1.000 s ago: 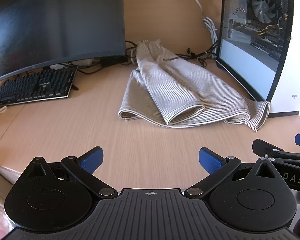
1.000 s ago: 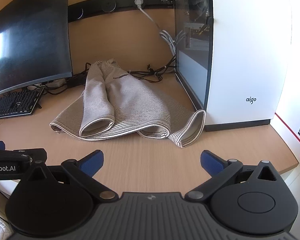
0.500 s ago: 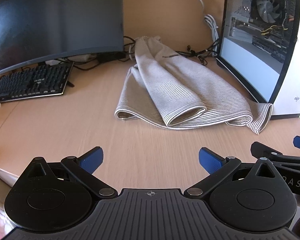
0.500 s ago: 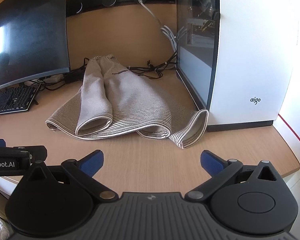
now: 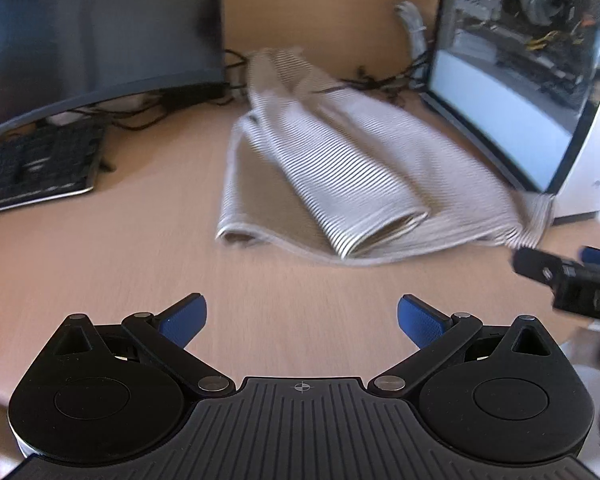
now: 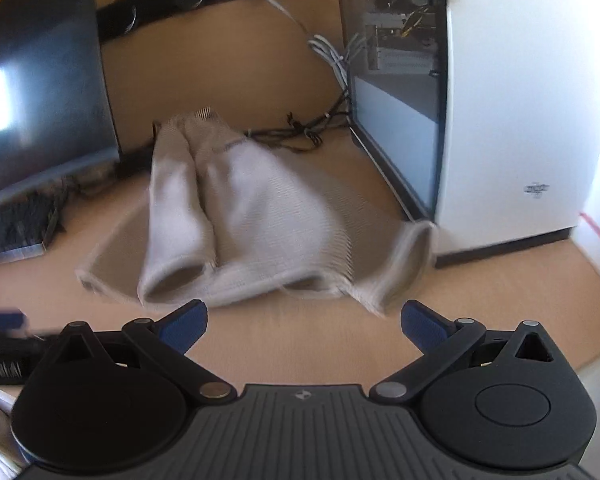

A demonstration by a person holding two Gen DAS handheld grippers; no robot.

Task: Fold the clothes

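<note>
Both grippers' fingers (image 5: 182,319) spread wide

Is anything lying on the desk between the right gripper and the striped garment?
No. In the right wrist view, only bare wooden desk shows between the open right gripper and the near hem of the striped garment. Nothing is held.

Sunlit wooden desk (image 5: 132,240), dark curved monitor (image 5: 80,28), keyboard (image 5: 32,164), white PC tower (image 6: 512,100)

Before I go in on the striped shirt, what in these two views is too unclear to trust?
- Shirt hem and stripes: smeared by motion blur in the right wrist view.
- Shirt's collar end, left wrist view: blurred; which garment part it is, unclear.
- Right claw: cut off by the frame edge there.
- Keyboard: cropped, blurred.
</note>
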